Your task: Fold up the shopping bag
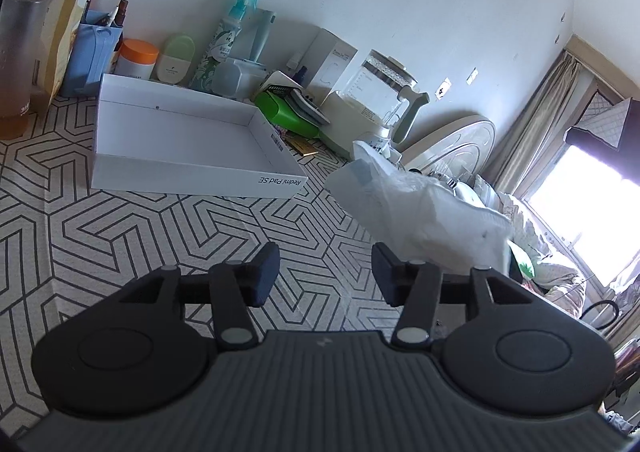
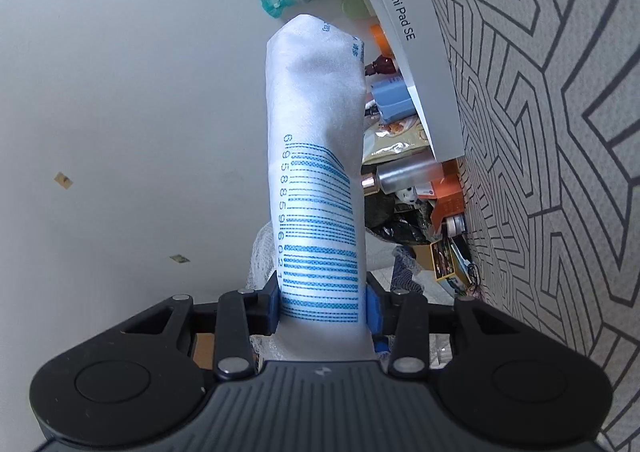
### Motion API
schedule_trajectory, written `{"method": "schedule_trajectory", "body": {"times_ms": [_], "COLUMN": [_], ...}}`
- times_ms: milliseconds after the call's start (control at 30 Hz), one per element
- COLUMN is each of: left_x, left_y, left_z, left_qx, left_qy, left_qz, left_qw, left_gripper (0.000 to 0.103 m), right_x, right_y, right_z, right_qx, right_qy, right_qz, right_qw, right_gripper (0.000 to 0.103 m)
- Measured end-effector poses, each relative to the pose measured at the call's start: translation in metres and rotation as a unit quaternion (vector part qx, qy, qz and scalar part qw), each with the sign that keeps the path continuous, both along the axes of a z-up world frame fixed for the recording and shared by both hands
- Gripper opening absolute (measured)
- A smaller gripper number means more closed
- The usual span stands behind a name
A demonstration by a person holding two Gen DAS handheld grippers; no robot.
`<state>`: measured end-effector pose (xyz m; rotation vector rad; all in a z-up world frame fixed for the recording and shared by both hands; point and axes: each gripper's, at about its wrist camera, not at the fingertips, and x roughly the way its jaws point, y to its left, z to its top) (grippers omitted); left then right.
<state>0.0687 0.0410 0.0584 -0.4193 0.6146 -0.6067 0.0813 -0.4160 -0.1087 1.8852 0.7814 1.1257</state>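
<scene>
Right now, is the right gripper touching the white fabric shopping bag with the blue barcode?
Touching. The right wrist view shows the right gripper clamping the white shopping bag.

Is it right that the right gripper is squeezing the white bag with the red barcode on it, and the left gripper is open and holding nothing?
Almost. The barcode is blue, not red: the right wrist view shows blue stripes and numbers printed on the white bag. The rest is right: the right gripper is shut on that bag, and the left gripper is open and holding nothing.

Box point(image 1: 180, 140) on tablecloth point(image 1: 120, 236); bottles point(image 1: 224, 40) behind box; bag point(image 1: 416, 208) right.
</scene>
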Motion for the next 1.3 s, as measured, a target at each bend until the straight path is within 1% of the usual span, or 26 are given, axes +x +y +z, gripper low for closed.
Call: {"method": "schedule_trajectory", "body": {"times_ms": [67, 100, 133, 167, 233, 267, 400, 467, 500, 567, 600, 633, 667, 700, 733, 800, 967, 1100, 1133, 1300], "left_x": [-0.011, -0.015, -0.018, -0.019, -0.018, -0.017, -0.01, -0.006, -0.005, -0.002, -0.001, -0.001, 0.0, 0.001, 0.002, 0.004, 0.007, 0.012, 0.013, 0.01], "left_y": [-0.002, -0.004, -0.006, -0.009, -0.019, -0.023, -0.028, -0.025, -0.023, -0.019, -0.018, -0.018, -0.017, -0.017, -0.017, -0.02, -0.028, -0.027, -0.025, -0.012], "left_z": [0.004, 0.005, 0.006, 0.006, 0.001, -0.002, -0.016, -0.021, -0.023, -0.023, -0.022, -0.021, -0.02, -0.019, -0.019, -0.018, -0.014, -0.012, -0.01, 0.004], "left_qx": [-0.007, -0.01, -0.009, -0.006, 0.003, 0.004, -0.028, -0.05, -0.059, -0.055, -0.048, -0.04, -0.035, -0.035, -0.037, -0.034, -0.006, -0.004, -0.003, 0.024], "left_qy": [-0.015, -0.021, -0.023, -0.025, -0.016, -0.011, 0.012, 0.022, 0.025, 0.023, 0.019, 0.016, 0.013, 0.012, 0.012, 0.01, 0.002, 0.014, 0.013, -0.015], "left_qz": [-0.007, -0.01, -0.011, -0.015, -0.028, -0.034, -0.043, -0.035, -0.031, -0.021, -0.019, -0.015, -0.013, -0.014, -0.014, -0.014, -0.008, -0.006, -0.001, 0.027], "left_qw": [0.9998, 0.9997, 0.9996, 0.9996, 0.9995, 0.9994, 0.9986, 0.9979, 0.9975, 0.998, 0.9985, 0.999, 0.9992, 0.9992, 0.9991, 0.9993, 0.9999, 0.9999, 0.9999, 0.9993], "left_gripper": [0.062, 0.066, 0.07, 0.072, 0.073, 0.073, 0.075, 0.075, 0.073, 0.069, 0.061, 0.056, 0.056, 0.054, 0.05, 0.046, 0.046, 0.047, 0.047, 0.05], "right_x": [0.011, 0.008, 0.008, 0.007, 0.004, 0.008, -0.004, -0.008, -0.007, 0.005, 0.01, 0.01, 0.008, 0.006, 0.005, 0.003, -0.002, -0.003, -0.003, -0.005], "right_y": [-0.006, -0.001, -0.002, -0.003, -0.003, 0.011, 0.01, 0.016, 0.023, 0.056, 0.069, 0.073, 0.074, 0.075, 0.077, 0.079, 0.074, 0.068, 0.068, 0.068], "right_z": [-0.014, -0.02, -0.022, -0.024, -0.026, -0.025, -0.027, -0.026, -0.025, -0.022, -0.02, -0.018, -0.016, -0.015, -0.015, -0.02, -0.024, -0.021, -0.02, -0.026], "right_qx": [-0.001, 0.001, 0.004, 0.008, 0.012, 0.009, 0.017, 0.016, 0.013, 0.002, -0.003, -0.006, -0.009, -0.01, -0.01, -0.002, -0.006, -0.01, -0.003, 0.018], "right_qy": [0.015, 0.018, 0.024, 0.029, 0.035, 0.035, 0.034, 0.027, 0.024, 0.006, -0.004, -0.012, -0.02, -0.025, -0.026, -0.023, -0.024, -0.03, -0.032, -0.016], "right_qz": [-0.011, -0.012, -0.013, -0.012, -0.018, -0.021, -0.024, -0.021, -0.018, -0.008, -0.002, 0.003, 0.01, 0.011, 0.013, 0.022, 0.014, 0.004, 0.005, 0.02], "right_qw": [1.0, 1.0, 1.0, 0.999, 0.999, 0.999, 0.999, 0.999, 0.999, 1.0, 1.0, 1.0, 1.0, 1.0, 1.0, 1.0, 1.0, 0.999, 0.999, 1.0], "right_gripper": [0.041, 0.041, 0.041, 0.041, 0.041, 0.041, 0.041, 0.041, 0.041, 0.041, 0.041, 0.041, 0.042, 0.042, 0.042, 0.042, 0.042, 0.042, 0.042, 0.042]}}
